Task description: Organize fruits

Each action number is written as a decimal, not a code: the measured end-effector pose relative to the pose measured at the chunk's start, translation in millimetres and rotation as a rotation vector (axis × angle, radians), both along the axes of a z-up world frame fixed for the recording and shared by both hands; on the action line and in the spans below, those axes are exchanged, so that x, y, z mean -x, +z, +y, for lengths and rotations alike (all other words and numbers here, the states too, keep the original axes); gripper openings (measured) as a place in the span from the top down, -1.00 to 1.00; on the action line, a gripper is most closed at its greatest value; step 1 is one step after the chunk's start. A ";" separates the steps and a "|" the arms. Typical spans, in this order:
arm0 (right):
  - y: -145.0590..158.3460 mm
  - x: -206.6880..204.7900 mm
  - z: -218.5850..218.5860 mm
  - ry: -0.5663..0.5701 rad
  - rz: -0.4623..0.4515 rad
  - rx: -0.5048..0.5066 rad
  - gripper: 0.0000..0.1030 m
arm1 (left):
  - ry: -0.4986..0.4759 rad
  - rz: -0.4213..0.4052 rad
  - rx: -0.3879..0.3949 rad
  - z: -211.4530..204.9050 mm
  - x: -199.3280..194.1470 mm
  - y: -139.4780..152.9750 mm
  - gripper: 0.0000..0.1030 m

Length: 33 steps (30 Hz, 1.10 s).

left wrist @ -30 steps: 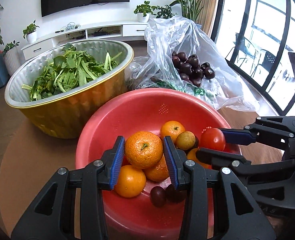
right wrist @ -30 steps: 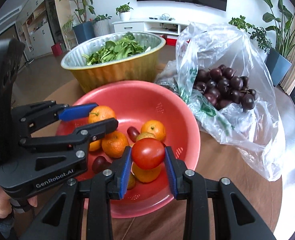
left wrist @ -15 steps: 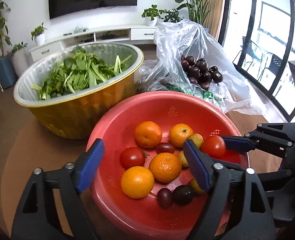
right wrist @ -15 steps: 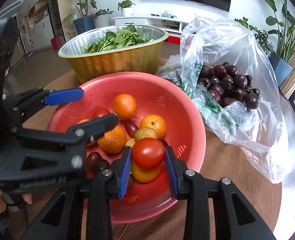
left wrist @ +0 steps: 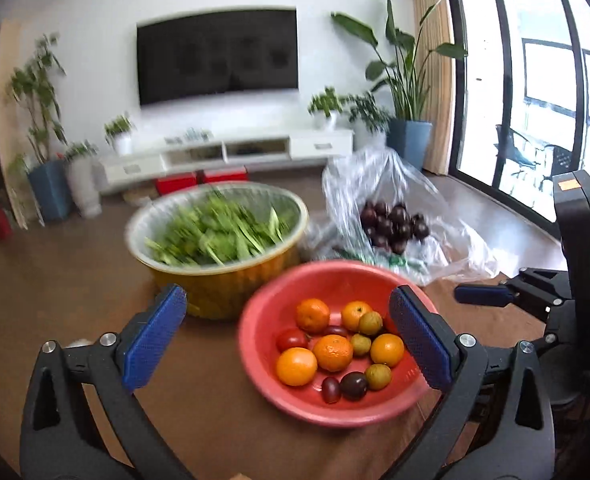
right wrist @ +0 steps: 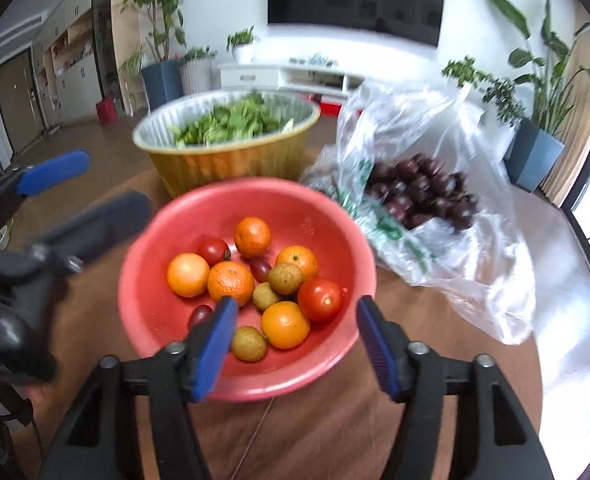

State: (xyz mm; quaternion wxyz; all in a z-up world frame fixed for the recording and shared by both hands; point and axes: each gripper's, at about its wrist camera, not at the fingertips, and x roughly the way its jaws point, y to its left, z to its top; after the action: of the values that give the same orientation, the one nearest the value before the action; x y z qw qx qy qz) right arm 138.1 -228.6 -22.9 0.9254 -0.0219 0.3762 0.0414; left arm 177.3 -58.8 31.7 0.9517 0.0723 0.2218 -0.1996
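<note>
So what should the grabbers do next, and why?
Probably send the right gripper, jaws open and empty, toward the dark plums in the clear plastic bag. The round red bowl already holds oranges and tomatoes; the plums remain outside it.

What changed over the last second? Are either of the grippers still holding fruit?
No. The left gripper let go of its orange, and the right gripper released the tomato; both fruits now lie in the red basin. Both grippers opened wide and pulled back and up from the basin. The gold bowl of greens and the bag of dark fruit stayed put.
</note>
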 end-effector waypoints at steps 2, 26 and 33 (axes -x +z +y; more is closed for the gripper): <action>12.1 14.6 0.5 -0.011 -0.052 -0.015 -0.51 | -0.015 -0.068 0.020 4.2 27.6 17.3 -1.00; 80.4 188.1 -5.1 -0.246 -0.303 -0.029 -1.00 | 0.398 0.063 -0.009 57.0 186.4 54.7 -1.00; 61.4 206.2 -8.2 -0.262 -0.208 -0.062 -1.00 | 0.392 0.126 -0.025 54.3 193.5 27.6 -1.00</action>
State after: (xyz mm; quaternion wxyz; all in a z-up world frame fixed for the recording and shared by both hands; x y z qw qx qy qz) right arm -68.0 -236.8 38.5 0.9570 0.0517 0.2766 -0.0708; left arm -16.2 -4.5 59.3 0.9557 0.0268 0.2930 -0.0120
